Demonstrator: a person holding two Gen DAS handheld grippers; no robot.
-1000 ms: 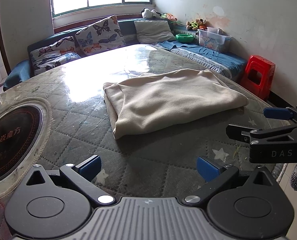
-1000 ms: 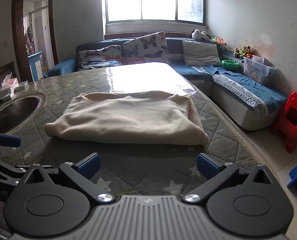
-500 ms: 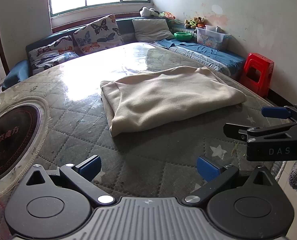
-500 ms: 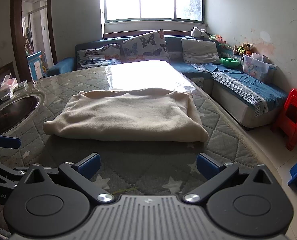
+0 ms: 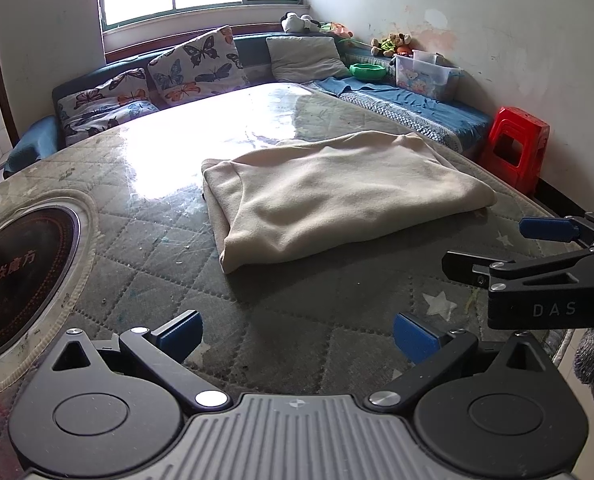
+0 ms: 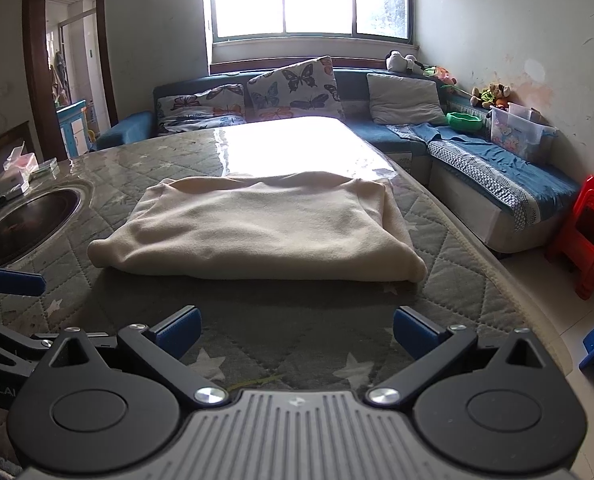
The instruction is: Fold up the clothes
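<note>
Cream cloth, folded flat, lies on the quilted table ahead of the left gripper, whose jaws stand wide apart, holding nothing. From the right wrist, the right gripper is equally spread and empty, short of the cloth.

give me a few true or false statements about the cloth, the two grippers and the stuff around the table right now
1. The beige cloth lies folded on the quilted table. True.
2. The right gripper is shut on the cloth. False: it is open and holds nothing.
3. The left gripper is open, short of the cloth. True.
4. The red stool stands on the table. False: it stands on the floor beside the sofa.
5. A round cooktop is set into the table. True.
</note>
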